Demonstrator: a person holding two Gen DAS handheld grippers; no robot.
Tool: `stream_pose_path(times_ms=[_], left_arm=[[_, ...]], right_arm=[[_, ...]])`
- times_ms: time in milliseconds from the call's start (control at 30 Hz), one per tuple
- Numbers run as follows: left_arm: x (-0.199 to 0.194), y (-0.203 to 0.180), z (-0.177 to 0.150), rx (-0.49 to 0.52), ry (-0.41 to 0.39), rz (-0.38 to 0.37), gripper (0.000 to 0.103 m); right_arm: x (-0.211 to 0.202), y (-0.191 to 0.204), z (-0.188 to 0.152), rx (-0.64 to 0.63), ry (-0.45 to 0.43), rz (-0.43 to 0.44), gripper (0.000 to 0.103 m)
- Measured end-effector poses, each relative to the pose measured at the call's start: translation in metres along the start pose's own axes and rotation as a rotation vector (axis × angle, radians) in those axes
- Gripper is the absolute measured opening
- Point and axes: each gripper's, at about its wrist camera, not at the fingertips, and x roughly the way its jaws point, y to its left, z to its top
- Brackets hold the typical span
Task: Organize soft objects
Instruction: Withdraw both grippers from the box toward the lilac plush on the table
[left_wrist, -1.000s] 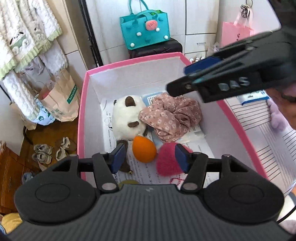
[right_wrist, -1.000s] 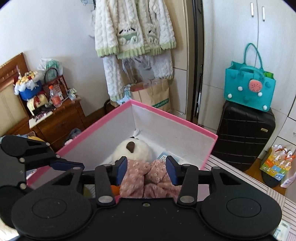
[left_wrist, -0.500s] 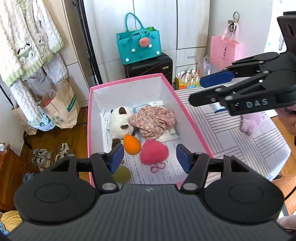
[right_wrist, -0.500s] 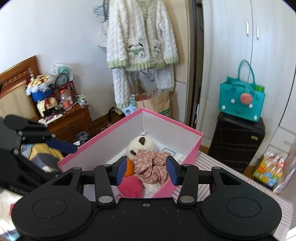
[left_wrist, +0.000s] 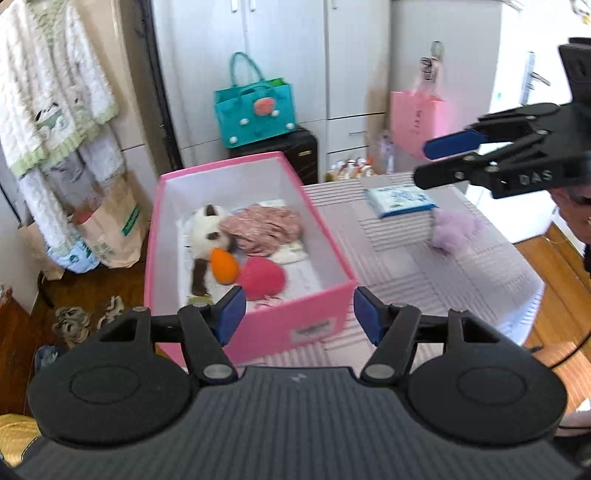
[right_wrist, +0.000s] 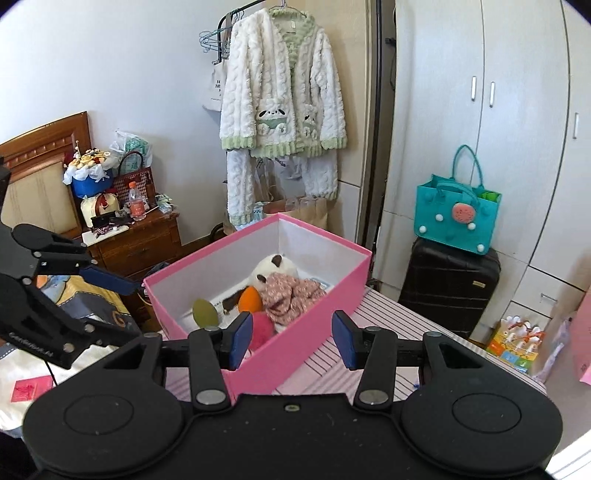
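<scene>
An open pink cardboard box (left_wrist: 295, 325) with white inner walls sits on a table covered by a pale striped cloth (left_wrist: 424, 273). Inside the box lie a white-and-brown plush animal (left_wrist: 205, 229), a crumpled pink floral fabric piece (left_wrist: 262, 227), an orange egg-shaped sponge (left_wrist: 223, 264), a round magenta fluffy puff (left_wrist: 262, 278) and, seen from the right wrist view, an olive-green oval sponge (right_wrist: 205, 312) near the front wall. The left gripper (left_wrist: 297, 319) hovers at the near end of the box, its blue-padded jaws spread wide with nothing between them. The right gripper (right_wrist: 291, 338) hangs over the box's corner, jaws likewise wide apart and holding nothing. Out on the cloth, well apart from the box, rest a lilac fluffy plush toy (left_wrist: 452, 230) and a flat blue-and-white packet (left_wrist: 399, 195) just beside it.
</scene>
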Motion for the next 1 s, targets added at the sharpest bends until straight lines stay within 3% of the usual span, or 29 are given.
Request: stream_pose_path(times_ms=[267, 567, 767, 1000], left_arm=[[-0.013, -0.04, -0.014, 0.059, -0.045, -0.075, 0.064], [-0.007, -0.072, -0.025, 0.068, -0.107, -0.103, 0.068], [0.017, -0.093, -0.025, 0.055, -0.126, -0.136, 0.071], [0.058, -0.12, -0.02, 0.073, -0.111, -0.142, 0.071]], right_arm=[[-0.04, 0.003, -0.026, -0.011, -0.035, -0.022, 0.054], [-0.071, -0.009, -0.074, 0.031, -0.045, -0.082, 0.061], [-0.074, -0.036, -0.111, 0.109, -0.055, -0.096, 0.066], [-0.06, -0.059, -0.148, 0.112, -0.034, -0.144, 0.077]])
